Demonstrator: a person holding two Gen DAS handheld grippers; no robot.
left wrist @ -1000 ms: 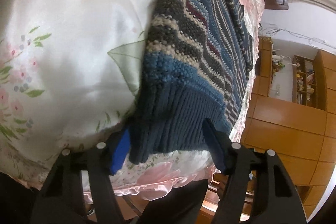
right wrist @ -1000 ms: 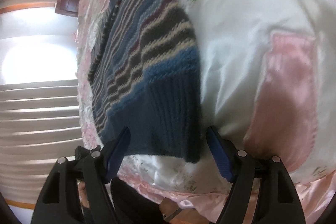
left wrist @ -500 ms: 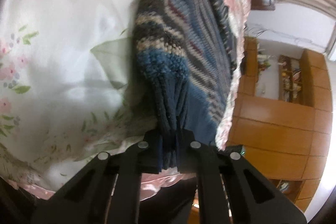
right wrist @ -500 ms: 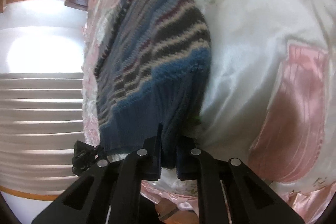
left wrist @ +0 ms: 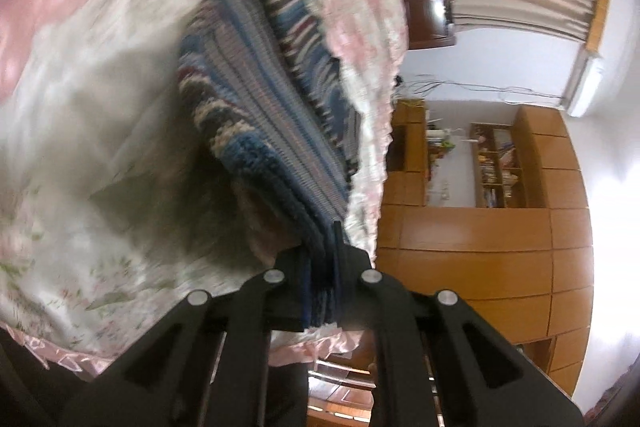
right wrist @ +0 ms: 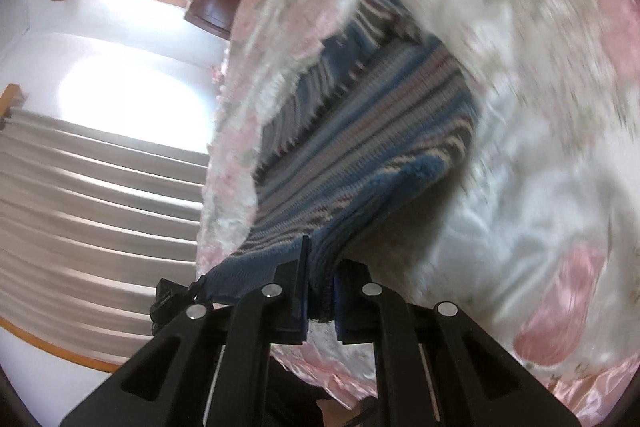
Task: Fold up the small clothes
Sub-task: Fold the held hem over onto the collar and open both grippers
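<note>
Two wrist-camera views show a striped knitted sweater (left wrist: 256,115) being lifted by its ribbed hem off a bed covered in a glossy white and pink floral bedspread (left wrist: 80,99). The left gripper (left wrist: 322,291) has its fingers clamped tight on one corner of the dark blue hem, the knit bunched between them. In the other view the right gripper (right wrist: 320,291) is likewise closed on the opposite corner of the same sweater (right wrist: 360,147). The hem end hangs raised above the bedspread (right wrist: 540,167), casting a shadow beneath it, while the far end of the garment lies on the bed near its frilled edge. Both views are smeared with motion blur, so fine detail of the knit is hard to read. A wooden cabinet wall (left wrist: 480,239) shows behind the left view, and pale curtains (right wrist: 100,187) with a bright window behind the right. The step in hand appears to be the first fold: bringing the hem over toward the neckline. The next move likely calls for carrying both corners forward together, level and evenly spaced, laying them flat on the upper part, then letting go.
</note>
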